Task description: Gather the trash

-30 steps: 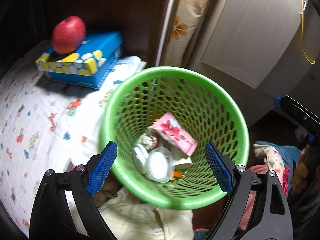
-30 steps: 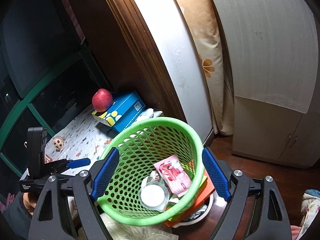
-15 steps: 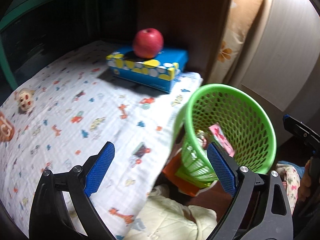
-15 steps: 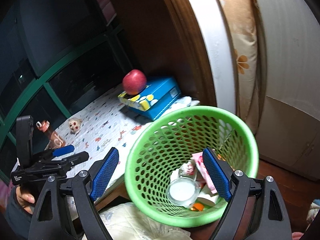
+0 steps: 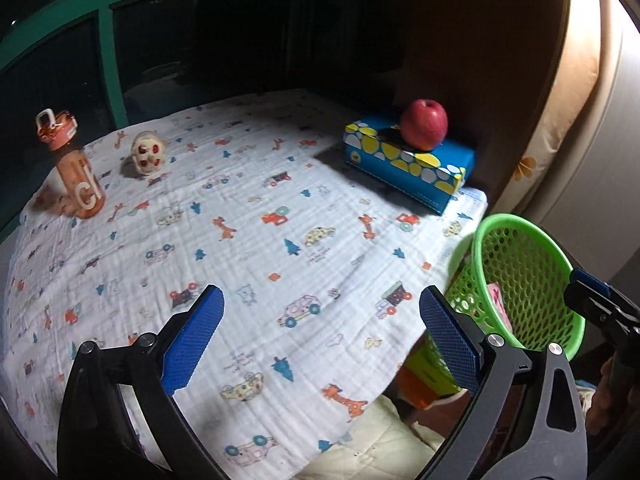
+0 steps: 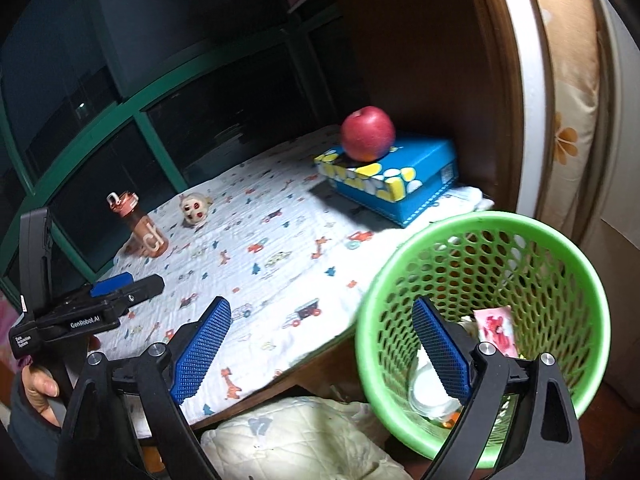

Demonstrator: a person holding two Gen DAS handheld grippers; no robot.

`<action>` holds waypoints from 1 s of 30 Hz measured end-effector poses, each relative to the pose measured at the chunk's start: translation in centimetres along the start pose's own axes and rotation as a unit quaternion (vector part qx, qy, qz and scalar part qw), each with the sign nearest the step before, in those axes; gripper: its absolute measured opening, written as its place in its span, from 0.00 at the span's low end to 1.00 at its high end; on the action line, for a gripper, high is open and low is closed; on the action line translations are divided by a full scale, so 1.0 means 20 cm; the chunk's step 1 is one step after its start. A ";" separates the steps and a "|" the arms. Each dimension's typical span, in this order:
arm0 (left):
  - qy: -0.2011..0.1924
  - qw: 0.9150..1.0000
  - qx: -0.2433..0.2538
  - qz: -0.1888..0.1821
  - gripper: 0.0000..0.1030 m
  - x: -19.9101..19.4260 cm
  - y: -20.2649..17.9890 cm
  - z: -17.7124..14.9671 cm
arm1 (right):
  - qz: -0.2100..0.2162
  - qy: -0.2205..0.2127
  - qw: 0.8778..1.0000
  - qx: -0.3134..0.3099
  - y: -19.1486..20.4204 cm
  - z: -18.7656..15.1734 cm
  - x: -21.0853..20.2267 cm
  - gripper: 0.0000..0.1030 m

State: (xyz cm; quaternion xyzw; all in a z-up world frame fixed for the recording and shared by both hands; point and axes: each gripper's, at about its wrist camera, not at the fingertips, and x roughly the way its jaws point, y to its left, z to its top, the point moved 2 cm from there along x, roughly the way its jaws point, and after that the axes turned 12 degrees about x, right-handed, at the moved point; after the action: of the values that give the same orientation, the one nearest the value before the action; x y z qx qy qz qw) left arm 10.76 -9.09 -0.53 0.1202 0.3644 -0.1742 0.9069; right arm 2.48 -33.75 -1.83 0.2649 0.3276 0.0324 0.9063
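- The green basket [image 6: 486, 320] stands upright just beside the bench's [image 5: 240, 240] right edge, below the level of its top; its wall is a mesh of round holes, and its rim is solid.
- Inside it, the right wrist view shows a pink wrapper [image 6: 496, 330] leaning against the inner wall, a round white lid or cup [image 6: 430, 386] low down near the bottom, and a small orange scrap [image 6: 448, 422] beside that; more pale scraps lie around them, too hidden by the finger to name.
- In the left wrist view the same basket [image 5: 520, 280] shows only a strip of the pink wrapper [image 5: 498, 304] through the mesh.
- The left gripper [image 5: 320, 340] hangs over the bench's near side, its blue fingers [image 5: 192, 336] spread wide with nothing between them.
- The right gripper [image 6: 320, 360] is likewise released and bare; one finger sits in front of the cloth, and the other overlaps the basket's mouth.
- A white cloth [image 5: 260, 208] printed with small cars and giraffes covers the bench.
- At the far right corner lies a blue box [image 5: 412, 164] with yellow and white ovals on it, closed, and a red apple [image 5: 424, 124] rests on its top.
- At the far left stands an orange bottle [image 5: 74, 168], upright, cap shut, with a white loop on the lid; whether it holds anything cannot be told.
- Near the bottle, apart from it, sits a small pale toy head [image 5: 147, 153] with red eyes.
- Below the bench's near edge lies a pale quilted fabric [image 6: 304, 440], and something orange and green [image 5: 424, 380] is under the basket.
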 end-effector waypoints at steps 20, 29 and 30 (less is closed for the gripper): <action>-0.028 0.993 -0.062 0.092 0.95 -0.21 0.29 -0.16 | -0.023 0.001 0.999 -0.045 0.24 -0.06 0.09 0.88; -0.040 0.988 -0.060 0.134 0.95 -0.28 0.30 -0.20 | -0.028 -0.018 0.998 -0.058 0.29 -0.08 0.06 0.89; -0.039 0.988 -0.063 0.136 0.95 -0.28 0.31 -0.20 | -0.026 -0.018 0.998 -0.058 0.30 -0.08 0.05 0.89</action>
State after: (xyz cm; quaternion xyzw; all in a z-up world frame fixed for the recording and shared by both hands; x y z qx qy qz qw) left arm 6.95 -0.86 1.09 0.1046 0.3188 -0.0305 0.9416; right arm 3.02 -27.65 -0.49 0.2038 0.3157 0.0226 0.9265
